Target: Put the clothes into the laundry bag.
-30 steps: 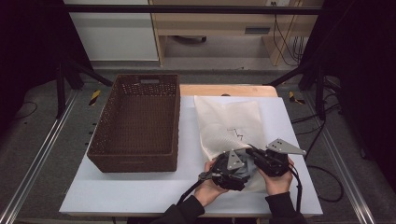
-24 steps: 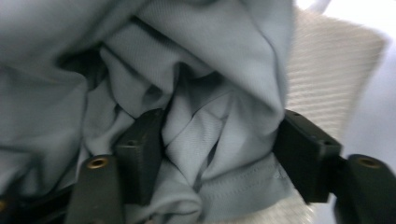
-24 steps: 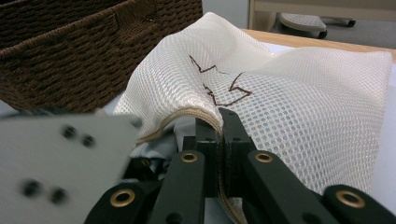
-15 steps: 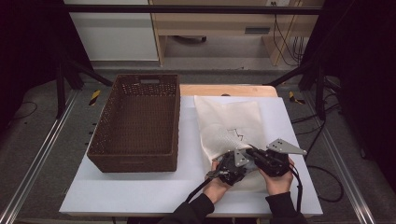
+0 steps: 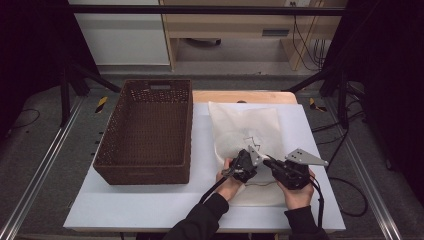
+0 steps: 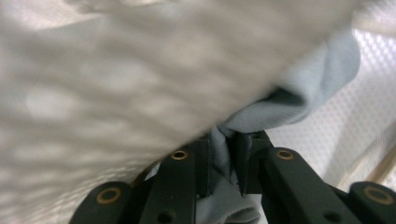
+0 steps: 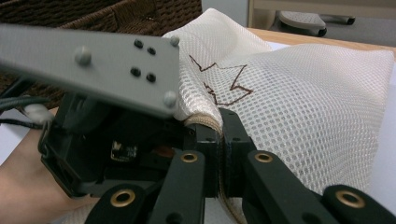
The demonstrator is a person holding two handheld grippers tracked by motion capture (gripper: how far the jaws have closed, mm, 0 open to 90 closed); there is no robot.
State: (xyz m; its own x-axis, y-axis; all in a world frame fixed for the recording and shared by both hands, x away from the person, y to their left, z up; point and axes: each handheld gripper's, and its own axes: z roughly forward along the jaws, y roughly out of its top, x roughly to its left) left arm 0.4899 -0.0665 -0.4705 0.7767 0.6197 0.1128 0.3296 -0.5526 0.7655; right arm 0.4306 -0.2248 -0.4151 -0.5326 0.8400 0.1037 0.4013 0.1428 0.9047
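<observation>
Tools work near edge of white mesh bag (image 5: 245, 127), flat on white surface (image 5: 150, 210) right of brown wicker basket (image 5: 145, 130). Step looks like pulling contents from bag: hold rim steady, draw cloth out slowly, avoid snagging mesh. Right tool (image 7: 220, 140) clamped on bag rim. Left tool (image 6: 224, 154) nearly closed, pinching grey-blue cloth (image 6: 299, 98) under mesh.

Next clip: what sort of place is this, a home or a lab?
Probably a lab recording bench: a white table framed by metal rails, loose black cables on the grey floor, and dark curtains at both sides.
</observation>
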